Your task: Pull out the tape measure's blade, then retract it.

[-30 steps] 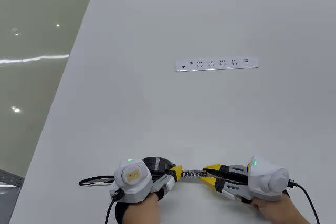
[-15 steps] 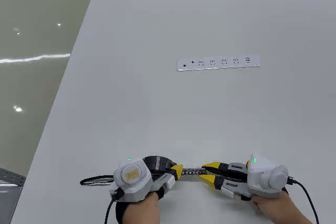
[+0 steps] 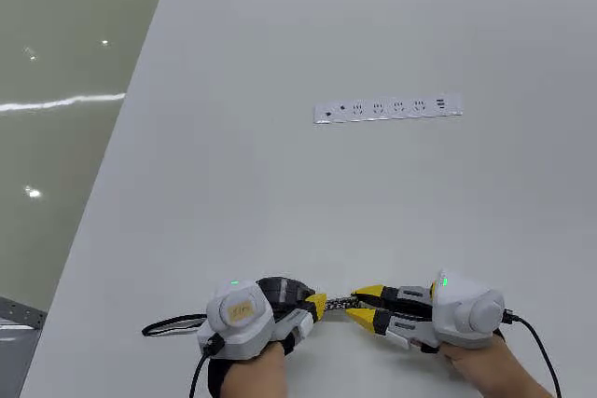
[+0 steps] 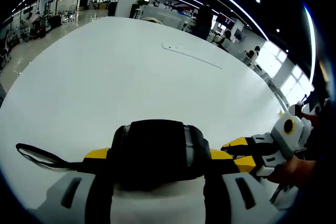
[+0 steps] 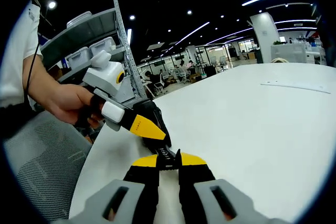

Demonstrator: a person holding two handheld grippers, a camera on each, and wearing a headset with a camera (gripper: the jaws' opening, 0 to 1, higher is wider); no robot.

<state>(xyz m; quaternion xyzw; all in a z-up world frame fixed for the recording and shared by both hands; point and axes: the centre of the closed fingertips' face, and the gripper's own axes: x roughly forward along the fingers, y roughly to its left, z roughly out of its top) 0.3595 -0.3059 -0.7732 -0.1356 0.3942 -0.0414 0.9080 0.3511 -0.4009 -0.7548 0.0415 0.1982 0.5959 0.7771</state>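
My left claw (image 4: 158,156) clamps the round black tape measure (image 3: 278,291), its short blade (image 3: 338,304) running rightward over the white counter (image 3: 308,202) to my right claw (image 5: 170,160), pinched on its tip.

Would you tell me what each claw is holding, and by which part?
The left claw grips the tape measure's black case; right claw pinches the blade's end.

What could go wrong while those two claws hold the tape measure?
The right claw pinches only the end of the short blade; if it slips, the blade could snap back into the tape measure. The left claw clamps the tape measure's rounded black body from both sides, so a hard tug might twist it loose. Its strap lies loose on the table and could snag.
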